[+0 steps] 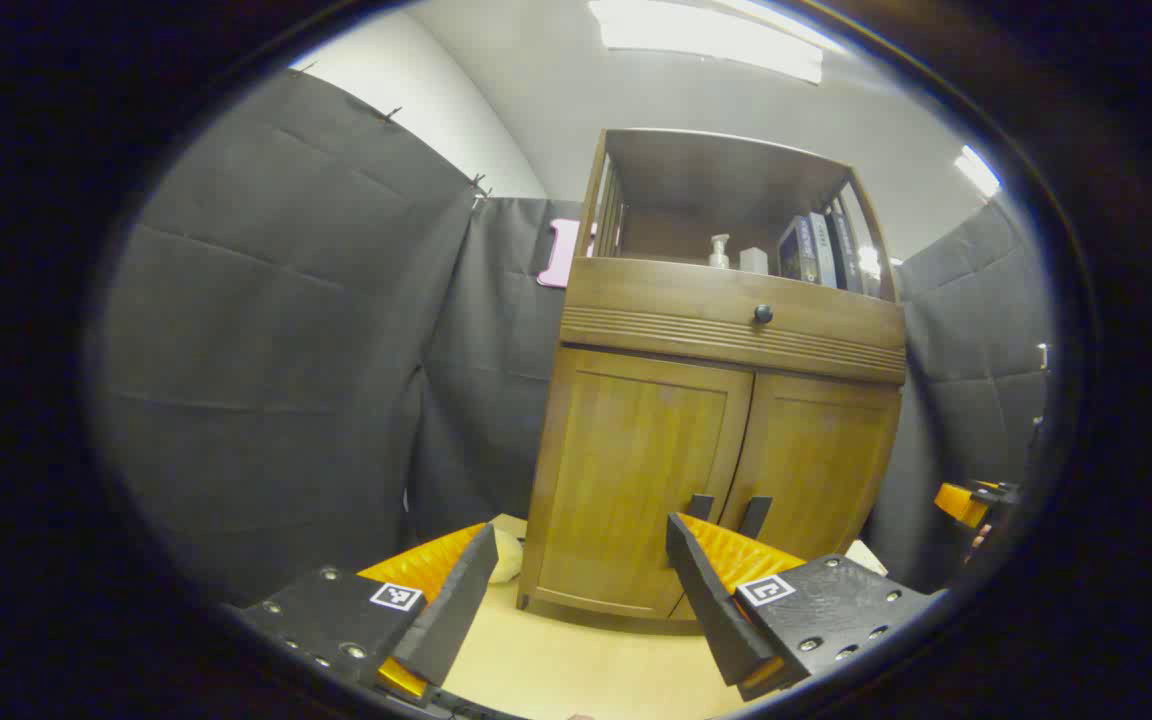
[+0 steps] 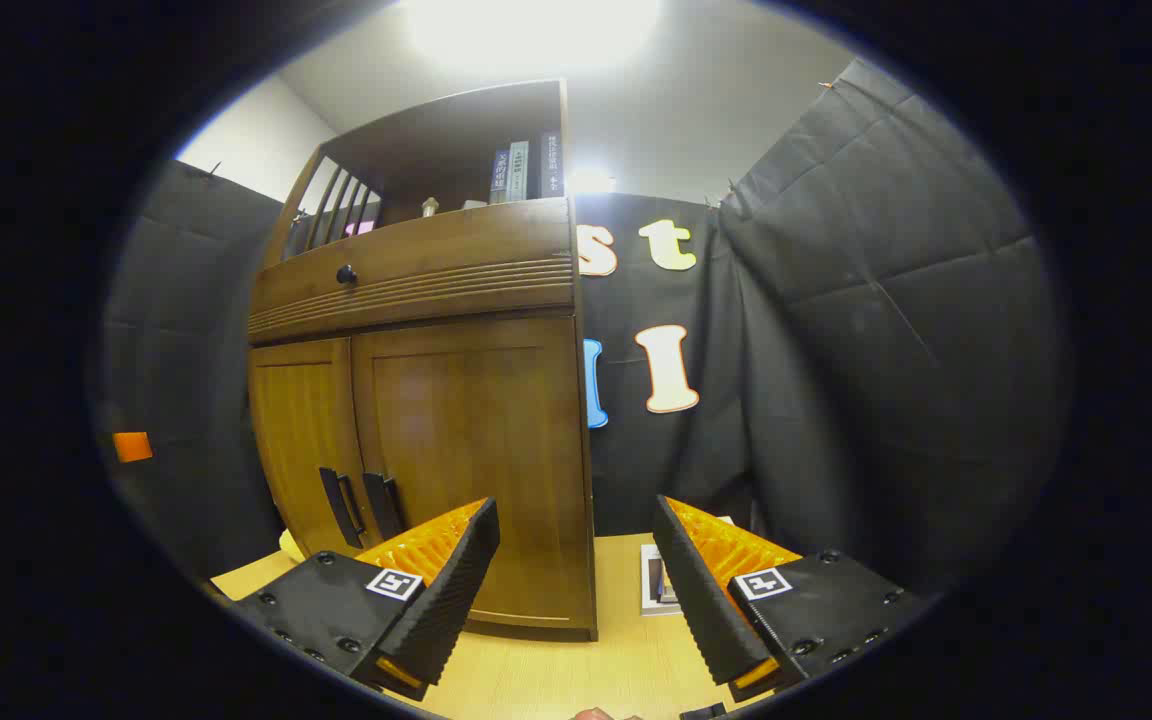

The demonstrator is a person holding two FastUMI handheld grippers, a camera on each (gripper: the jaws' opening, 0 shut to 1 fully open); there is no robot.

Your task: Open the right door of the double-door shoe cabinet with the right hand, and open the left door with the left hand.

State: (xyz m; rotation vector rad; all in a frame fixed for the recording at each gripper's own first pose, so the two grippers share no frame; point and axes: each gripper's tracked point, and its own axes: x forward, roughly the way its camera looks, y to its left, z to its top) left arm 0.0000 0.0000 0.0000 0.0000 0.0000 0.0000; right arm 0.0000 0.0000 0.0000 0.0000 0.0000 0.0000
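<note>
We face the cabinet, both doors shut, standing on a wooden top ahead of us. Our left gripper and right gripper are spread wide, holding nothing. The two handles sit side by side at the seam; we judge the right gripper could catch the wrong one.

Lighting: bright, even, from overhead ceiling panels; strong glare washes out the ceiling light in the right gripper view. Shadows: soft, under the cabinet top shelf. Focus: sharp centrally. Distortion: heavy fisheye curvature, darkening and slight softness toward edges.
</note>
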